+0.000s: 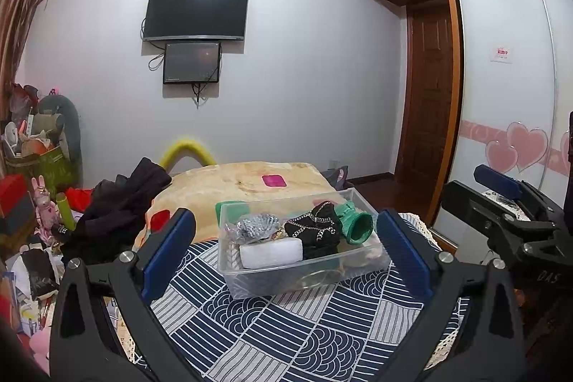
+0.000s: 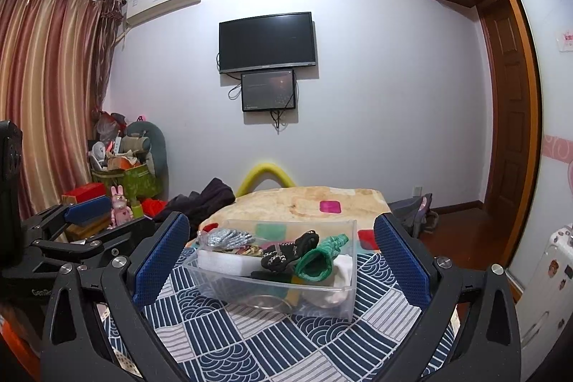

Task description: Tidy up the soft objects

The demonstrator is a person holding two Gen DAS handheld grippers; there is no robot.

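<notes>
while both tongs gape empty | clear plastic bin (image 1: 372,255) | ribbed green knit (image 1: 356,222)

A clear bin (image 1: 250,281) is being supported on a patterned cloth (image 1: 286,339), before a bed blanket (image 1: 229,181). Inside the bin, a foam block (image 1: 270,253) is lying at the near left, a mesh pouch (image 1: 256,226) behind it, a chain-trimmed bag (image 1: 317,230) at the centre, and a knitted sleeve (image 1: 356,224) at the right. A pile of clothes (image 1: 118,206) is being held left of the blanket. Two wall screens (image 1: 195,11) are being displayed behind the bed.
</notes>
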